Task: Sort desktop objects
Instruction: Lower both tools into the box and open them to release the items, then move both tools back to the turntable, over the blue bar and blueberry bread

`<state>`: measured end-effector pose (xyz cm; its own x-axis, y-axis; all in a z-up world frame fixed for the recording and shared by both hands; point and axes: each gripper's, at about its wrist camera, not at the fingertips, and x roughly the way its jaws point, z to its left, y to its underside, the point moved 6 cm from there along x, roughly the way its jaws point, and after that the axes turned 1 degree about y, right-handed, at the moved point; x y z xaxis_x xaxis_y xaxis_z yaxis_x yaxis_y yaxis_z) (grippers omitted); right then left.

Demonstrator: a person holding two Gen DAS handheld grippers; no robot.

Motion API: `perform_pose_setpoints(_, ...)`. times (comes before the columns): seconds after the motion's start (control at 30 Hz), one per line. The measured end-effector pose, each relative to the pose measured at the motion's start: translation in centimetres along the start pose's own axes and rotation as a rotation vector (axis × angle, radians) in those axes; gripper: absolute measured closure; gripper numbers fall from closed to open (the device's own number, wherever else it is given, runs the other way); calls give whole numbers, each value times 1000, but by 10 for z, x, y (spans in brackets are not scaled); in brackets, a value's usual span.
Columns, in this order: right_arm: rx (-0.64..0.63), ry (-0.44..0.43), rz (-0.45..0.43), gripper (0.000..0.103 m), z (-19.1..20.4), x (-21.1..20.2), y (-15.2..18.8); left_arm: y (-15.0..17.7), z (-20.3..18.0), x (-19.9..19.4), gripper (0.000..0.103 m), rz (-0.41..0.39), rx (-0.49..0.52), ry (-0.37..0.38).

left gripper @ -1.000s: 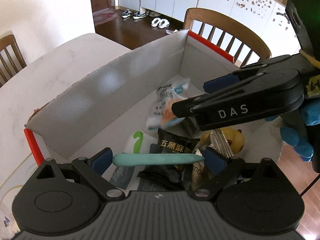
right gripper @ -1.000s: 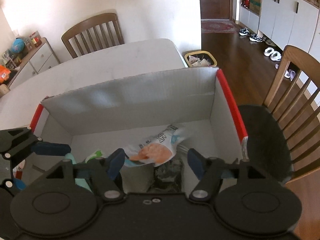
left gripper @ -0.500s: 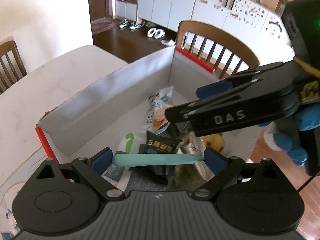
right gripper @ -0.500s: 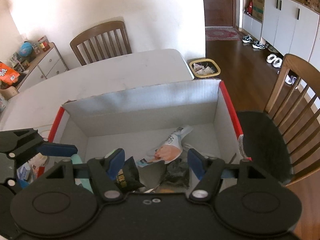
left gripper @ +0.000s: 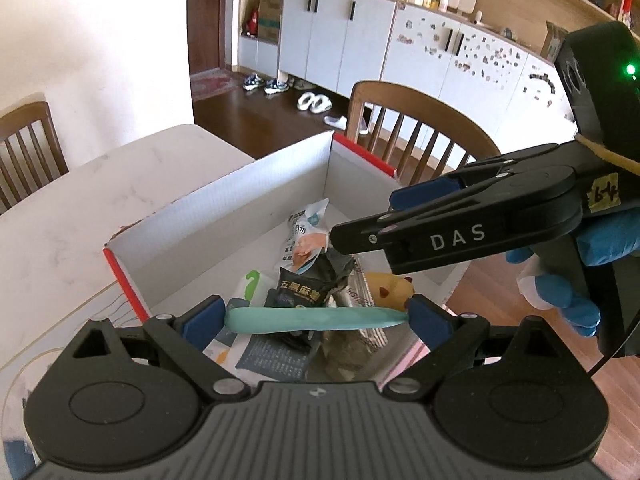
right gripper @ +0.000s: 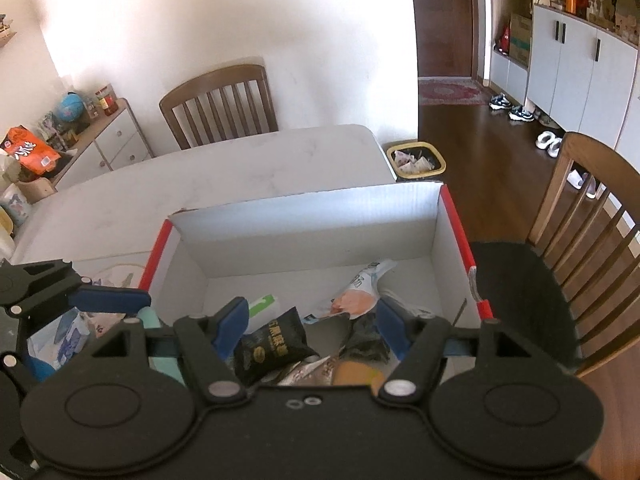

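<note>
Clamping slim teal handle (left gripper: 316, 319) endwise, left tool (left gripper: 316, 320); right tool (right gripper: 310, 326) opening, empty, over corrugated box (right gripper: 304, 232).

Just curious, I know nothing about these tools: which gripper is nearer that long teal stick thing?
The left gripper: the long teal stick spans its jaws, gripped end to end. The right gripper hangs above and beyond it, over the white cardboard box, jaws opening and empty.

Two close wrist views angled down into one shared box (left gripper: 256, 184).
</note>
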<state>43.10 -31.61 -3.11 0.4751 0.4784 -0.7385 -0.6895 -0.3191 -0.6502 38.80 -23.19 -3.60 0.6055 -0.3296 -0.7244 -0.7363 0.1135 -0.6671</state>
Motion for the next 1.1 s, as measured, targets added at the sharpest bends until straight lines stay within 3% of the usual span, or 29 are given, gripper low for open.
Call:
perform_pose_setpoints(0.43, -21, 3, -72, 30, 15, -34, 9, 21, -1, -59, 5, -102, -41, -27)
perform_pose_setpoints(0.77, -106, -62, -112, 17, 54, -52, 17, 44, 22, -104, 5, -164, -88, -72)
perform_pose_setpoints(1.1, -87, -45, -131, 12, 91, -49, 18, 63, 47, -127, 1, -195, -71, -62)
